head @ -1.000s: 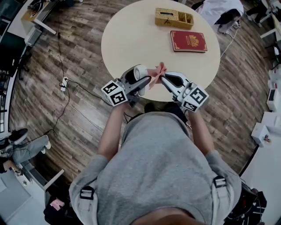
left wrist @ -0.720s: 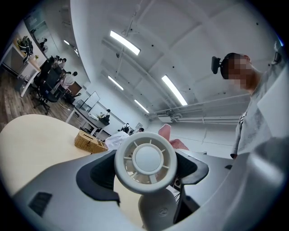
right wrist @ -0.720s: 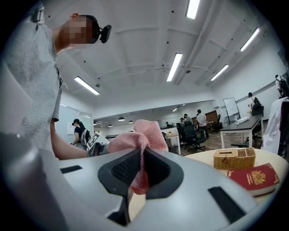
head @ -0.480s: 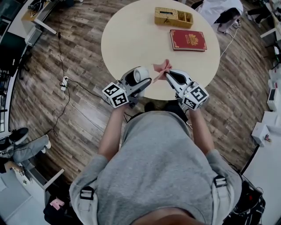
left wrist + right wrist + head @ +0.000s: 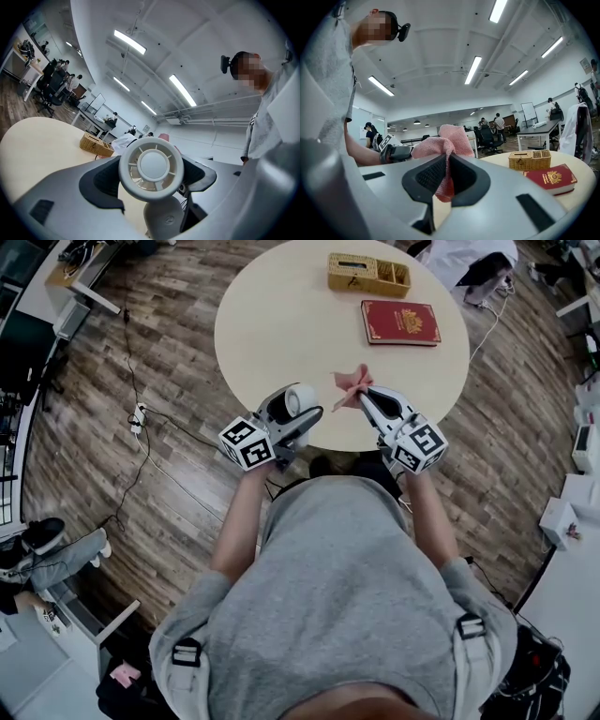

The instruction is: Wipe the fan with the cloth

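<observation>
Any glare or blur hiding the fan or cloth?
Head view: evenly lit, sharp, edges fisheye-bent. Left gripper view: small white round fan crisp between the jaws, no glare. Right gripper view: pink knitted cloth sharp in the jaws, corners vignetted black.

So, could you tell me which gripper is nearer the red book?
Right. The right gripper, holding the cloth, is short of the red book; the left gripper, with the fan, is farther left.

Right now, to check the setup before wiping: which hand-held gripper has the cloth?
The right hand-held gripper, shut on the pink cloth; the left hand-held gripper holds the white fan instead.
</observation>
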A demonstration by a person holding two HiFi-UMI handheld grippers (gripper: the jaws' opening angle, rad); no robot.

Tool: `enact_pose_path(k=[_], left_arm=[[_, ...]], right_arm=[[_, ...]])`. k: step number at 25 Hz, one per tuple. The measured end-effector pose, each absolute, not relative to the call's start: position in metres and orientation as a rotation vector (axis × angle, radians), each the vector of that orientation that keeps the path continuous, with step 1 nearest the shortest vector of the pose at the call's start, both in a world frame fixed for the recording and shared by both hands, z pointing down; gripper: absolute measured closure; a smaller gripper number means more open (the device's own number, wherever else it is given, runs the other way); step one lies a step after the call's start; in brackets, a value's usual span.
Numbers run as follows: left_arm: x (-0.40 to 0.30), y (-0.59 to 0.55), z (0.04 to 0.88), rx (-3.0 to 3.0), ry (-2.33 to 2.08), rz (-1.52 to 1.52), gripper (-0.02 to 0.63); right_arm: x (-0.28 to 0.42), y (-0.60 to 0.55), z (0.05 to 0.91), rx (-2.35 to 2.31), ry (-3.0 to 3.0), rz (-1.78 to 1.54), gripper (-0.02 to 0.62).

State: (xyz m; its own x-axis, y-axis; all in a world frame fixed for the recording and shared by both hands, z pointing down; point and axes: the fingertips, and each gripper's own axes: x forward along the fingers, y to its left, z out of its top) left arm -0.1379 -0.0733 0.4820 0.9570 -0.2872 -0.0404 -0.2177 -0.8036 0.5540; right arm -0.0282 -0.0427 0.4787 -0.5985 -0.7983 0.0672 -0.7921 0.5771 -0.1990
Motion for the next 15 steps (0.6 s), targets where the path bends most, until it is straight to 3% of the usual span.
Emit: enact_pose_path(k=[15], left_arm=[[-0.1329, -0.076, 0.4831, 2.543, -0.349, -0.133, 0.218]], right_arm=[[-0.0239, -0.0441, 0.4802, -1.427, 2.762, -0.331, 0.568]])
